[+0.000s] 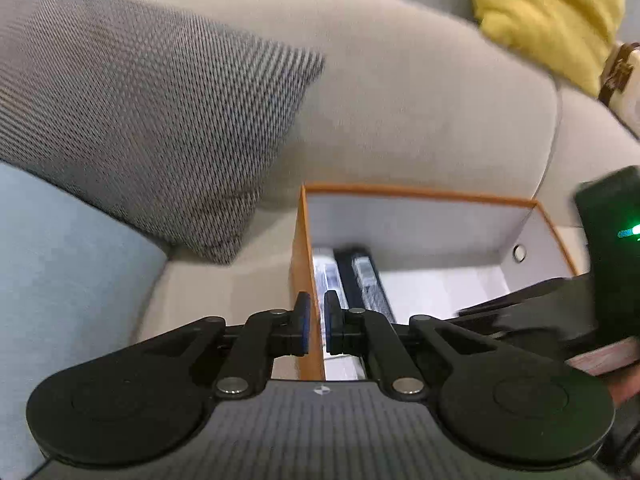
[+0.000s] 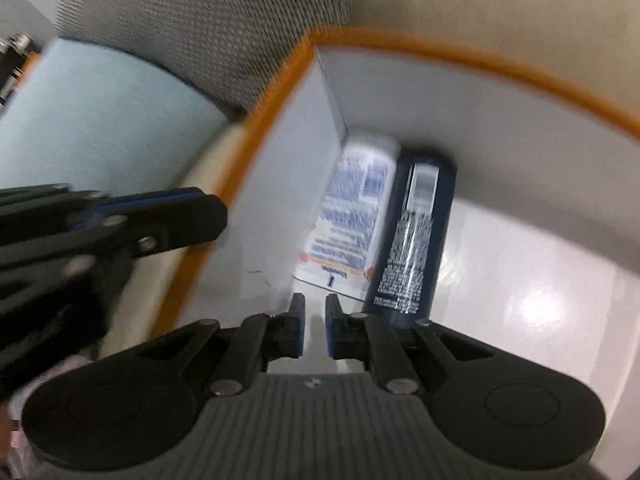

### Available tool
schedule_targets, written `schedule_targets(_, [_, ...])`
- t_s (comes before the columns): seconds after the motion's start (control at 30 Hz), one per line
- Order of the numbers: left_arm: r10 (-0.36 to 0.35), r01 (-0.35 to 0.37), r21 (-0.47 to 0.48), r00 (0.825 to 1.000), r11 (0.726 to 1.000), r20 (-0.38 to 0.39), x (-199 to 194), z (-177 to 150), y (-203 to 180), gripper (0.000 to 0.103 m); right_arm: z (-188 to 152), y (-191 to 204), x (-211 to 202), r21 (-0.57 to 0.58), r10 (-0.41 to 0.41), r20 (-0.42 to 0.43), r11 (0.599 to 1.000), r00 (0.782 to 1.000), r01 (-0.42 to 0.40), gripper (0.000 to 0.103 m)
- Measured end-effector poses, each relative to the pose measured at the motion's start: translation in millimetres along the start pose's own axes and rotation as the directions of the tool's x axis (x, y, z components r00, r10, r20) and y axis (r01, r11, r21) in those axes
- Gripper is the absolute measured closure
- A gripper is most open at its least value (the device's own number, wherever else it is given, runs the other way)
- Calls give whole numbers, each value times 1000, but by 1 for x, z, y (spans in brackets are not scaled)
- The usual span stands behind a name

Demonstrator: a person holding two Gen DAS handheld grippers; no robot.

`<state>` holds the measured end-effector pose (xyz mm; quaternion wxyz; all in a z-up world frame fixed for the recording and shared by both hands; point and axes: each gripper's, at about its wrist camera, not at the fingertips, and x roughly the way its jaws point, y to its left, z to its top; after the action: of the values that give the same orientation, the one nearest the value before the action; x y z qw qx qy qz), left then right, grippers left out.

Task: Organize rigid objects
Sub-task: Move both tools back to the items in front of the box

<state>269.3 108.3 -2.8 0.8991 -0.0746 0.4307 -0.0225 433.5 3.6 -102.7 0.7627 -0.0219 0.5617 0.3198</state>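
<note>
Left gripper [image 1: 316,322]: the fingers stand drawn together with only a narrow gap. The orange wall of the box [image 1: 306,248] rises through that gap, one finger outside it and one inside; whether the pads press on the wall cannot be told.

Right gripper [image 2: 315,326]: the fingers are closed to a narrow gap with nothing between them, pointing down into the same box [image 2: 276,92] above its white floor.

Just beyond the right fingertips, two items lie side by side along the box's left inner wall. The white packet [image 2: 352,216], printed in blue with an orange band, lies directly ahead and touches that wall. The dark bottle [image 2: 416,236], with a silver label and white print, lies just to its right, touching it. From the left wrist view both show beyond the inner finger, the white packet [image 1: 329,276] nearest the wall and the dark bottle [image 1: 362,280] beside it.

Farther out, left of the box, lie a light blue cushion [image 1: 60,264] and a grey woven cushion [image 1: 152,120] on a beige sofa [image 1: 420,112]. At the far right rests a yellow fabric [image 1: 548,12].
</note>
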Motion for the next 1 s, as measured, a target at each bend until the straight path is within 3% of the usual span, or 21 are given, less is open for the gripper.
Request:
schedule_targets(0.17, [-57, 55, 18, 992, 998, 109, -52, -19, -13, 97, -38, -3, -69, 14, 16, 197, 1000, 980, -19, 91])
schedule_targets(0.33, [-131, 132, -8, 988, 991, 81, -78, -52, -23, 96, -93, -5, -121, 70, -26, 317, 998, 948, 4, 89])
schedule_targets(0.43, [-161, 161, -15, 987, 987, 31, -83, -74, -31, 96, -133, -7, -135, 105, -97, 355, 992, 930, 64, 81])
schedule_targets(0.5, [-193, 192, -29, 981, 981, -13, -81, -90, -39, 96, -160, -11, -136, 154, -141, 357, 984, 923, 90, 81])
schedule_targets(0.6, [-253, 250, -51, 964, 967, -81, -72, -112, -45, 87, -199, -22, -131, 232, -200, 337, 965, 920, 124, 81])
schedule_targets(0.7, [-284, 283, -22, 948, 959, -141, -66, -131, -60, 87, -231, -29, -118, 274, -267, 273, 943, 924, 191, 80])
schedule_targets(0.83, [-317, 325, 1, 924, 946, -215, -55, -150, -75, 85, -256, -31, -98, 274, -266, 221, 940, 938, 202, 76])
schedule_targets(1.0, [-292, 302, 4, 923, 953, -251, -43, -161, -85, 81, -263, -26, -89, 210, -233, 201, 959, 952, 190, 59])
